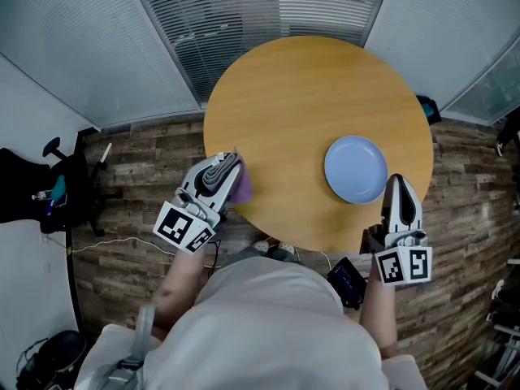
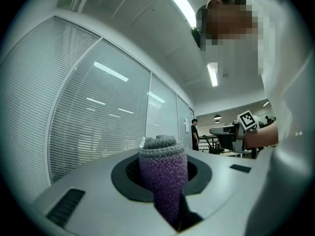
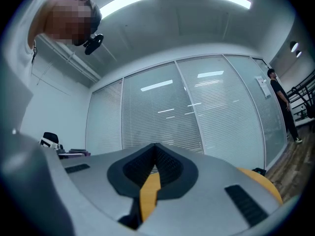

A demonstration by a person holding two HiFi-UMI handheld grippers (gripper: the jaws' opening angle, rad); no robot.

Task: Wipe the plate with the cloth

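Note:
A round light-blue plate (image 1: 356, 169) lies on the right side of the round wooden table (image 1: 309, 96). My right gripper (image 1: 396, 180) is just off the plate's near right rim, with its jaws shut and nothing between them. In the right gripper view (image 3: 155, 160) only a sliver of the yellow table shows below the closed pads. My left gripper (image 1: 228, 166) hovers at the table's near left edge, shut on a rolled purple and grey cloth (image 1: 242, 187). In the left gripper view the cloth (image 2: 162, 173) sticks up between the jaws.
A black office chair (image 1: 32, 189) stands on the wood floor at the left. A dark device (image 1: 348, 281) lies on the floor by my legs. Glass walls with blinds (image 1: 244, 15) enclose the far side. A person (image 2: 195, 134) stands far off.

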